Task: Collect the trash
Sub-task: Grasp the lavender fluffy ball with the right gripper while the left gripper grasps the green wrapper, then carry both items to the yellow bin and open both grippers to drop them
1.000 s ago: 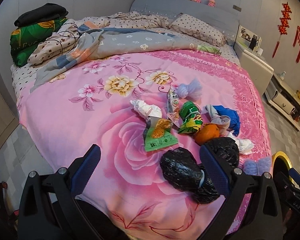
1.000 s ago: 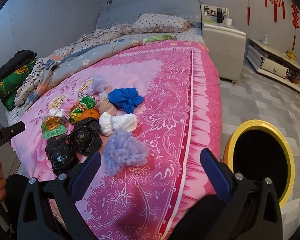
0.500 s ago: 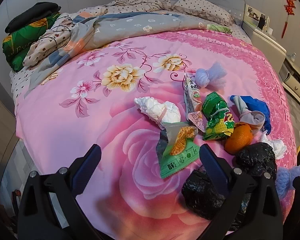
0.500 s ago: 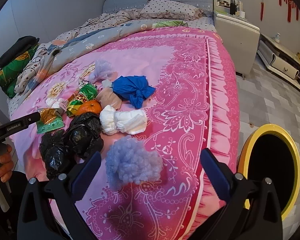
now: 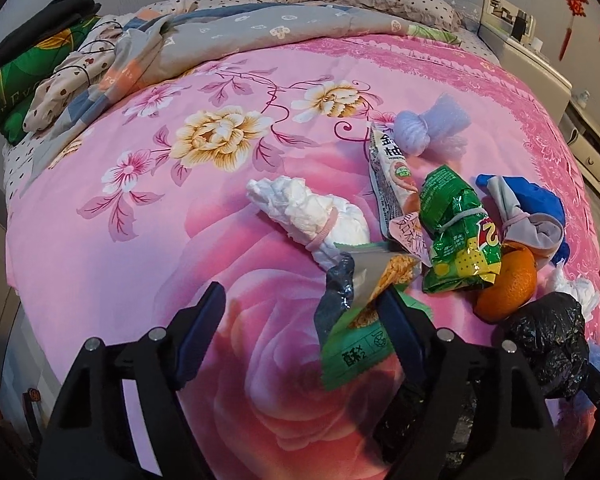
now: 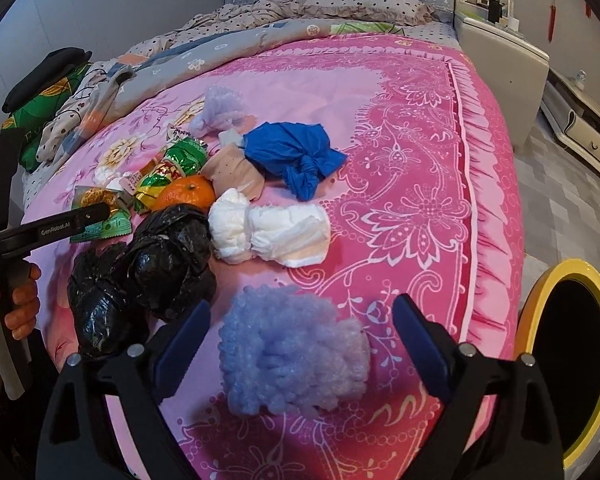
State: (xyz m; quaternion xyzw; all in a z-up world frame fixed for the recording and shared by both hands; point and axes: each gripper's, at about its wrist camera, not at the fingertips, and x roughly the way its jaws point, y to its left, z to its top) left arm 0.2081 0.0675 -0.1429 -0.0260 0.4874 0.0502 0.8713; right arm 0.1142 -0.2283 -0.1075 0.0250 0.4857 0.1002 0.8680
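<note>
Trash lies in a heap on the pink flowered bedspread (image 5: 140,264). My left gripper (image 5: 300,328) points down at a green snack wrapper (image 5: 352,352). Its jaws are closing, with the wrapper against the right finger and the left finger still apart from it. My right gripper (image 6: 300,344) straddles a lilac foam wad (image 6: 292,356). Its jaws are closing too, with gaps left on both sides of the wad. Beyond lie two black bags (image 6: 148,272), a white tissue bundle (image 6: 268,232), an orange (image 6: 188,196), a blue bag (image 6: 292,152) and a green chip bag (image 5: 456,232).
A yellow-rimmed bin (image 6: 576,267) stands on the tiled floor at the bed's right side. A crumpled quilt (image 5: 260,28) and pillows fill the far end of the bed. A white nightstand (image 6: 500,60) sits at the back right. A hand (image 6: 16,304) holds the left gripper's handle.
Both grippers have come down and closer to the bed. The green wrapper now lies between the left fingers, the lilac wad between the right fingers. Both pairs of jaws have narrowed.
</note>
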